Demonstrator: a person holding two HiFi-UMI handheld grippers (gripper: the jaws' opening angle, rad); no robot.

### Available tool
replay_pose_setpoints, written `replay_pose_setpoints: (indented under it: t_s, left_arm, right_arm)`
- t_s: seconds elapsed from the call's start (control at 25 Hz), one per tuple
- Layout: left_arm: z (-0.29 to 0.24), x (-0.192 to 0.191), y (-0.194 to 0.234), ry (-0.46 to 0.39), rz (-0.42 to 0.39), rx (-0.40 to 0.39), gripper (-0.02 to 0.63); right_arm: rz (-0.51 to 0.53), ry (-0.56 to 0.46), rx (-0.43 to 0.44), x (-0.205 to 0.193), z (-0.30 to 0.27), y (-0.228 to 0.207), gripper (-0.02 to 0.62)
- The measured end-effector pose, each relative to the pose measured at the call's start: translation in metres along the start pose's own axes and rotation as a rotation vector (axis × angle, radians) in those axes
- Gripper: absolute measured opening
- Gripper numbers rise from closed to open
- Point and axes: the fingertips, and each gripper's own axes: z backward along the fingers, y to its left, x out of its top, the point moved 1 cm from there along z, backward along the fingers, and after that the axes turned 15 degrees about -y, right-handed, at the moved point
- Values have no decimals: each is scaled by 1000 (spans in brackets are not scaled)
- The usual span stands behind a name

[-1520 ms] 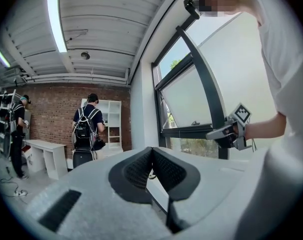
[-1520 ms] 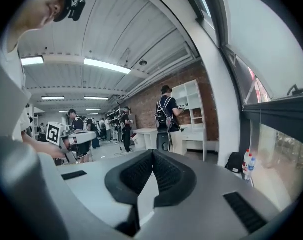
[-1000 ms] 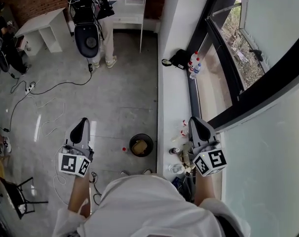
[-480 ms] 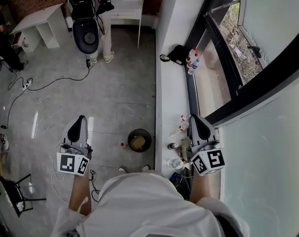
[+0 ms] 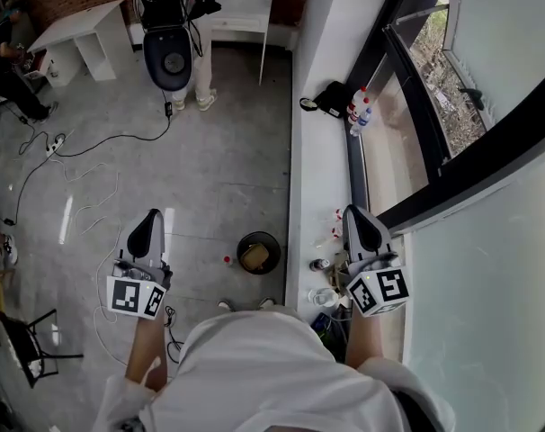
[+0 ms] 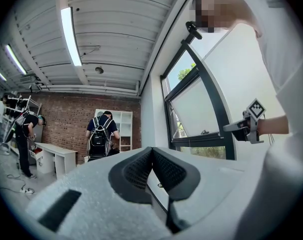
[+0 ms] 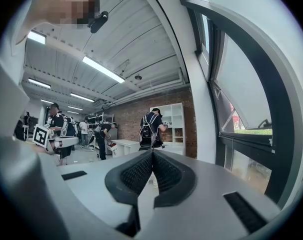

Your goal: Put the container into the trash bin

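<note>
The round black trash bin [image 5: 258, 252] stands on the floor beside the white window ledge [image 5: 315, 178] and has something tan inside. Small containers lie on the ledge near me: a can-like one [image 5: 318, 265] and a clear one [image 5: 324, 299]. My right gripper [image 5: 356, 216] hovers over the ledge just right of them, shut and empty, its pads pressed together [image 7: 152, 153]. My left gripper [image 5: 149, 220] hangs over the floor left of the bin, also shut with nothing in it [image 6: 152, 150].
Bottles [image 5: 359, 108] and a black bag [image 5: 330, 98] sit farther along the ledge by the window. Cables [image 5: 93, 151] trail over the grey floor. A person with a backpack [image 5: 174, 25] stands at the far white desks [image 5: 84, 39].
Both grippers have drifted slightly and stay shut and empty. The head view has shifted a little, so the bin and ledge sit slightly to the right.
</note>
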Motion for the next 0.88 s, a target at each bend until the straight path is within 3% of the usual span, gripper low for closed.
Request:
replay_pose_setpoints:
  t_s: [0.88]
  left_arm:
    - [-22,-13,2,2,28,-37,16]
  right_arm:
    - [-23,6,-29,-9,-24,-5,2]
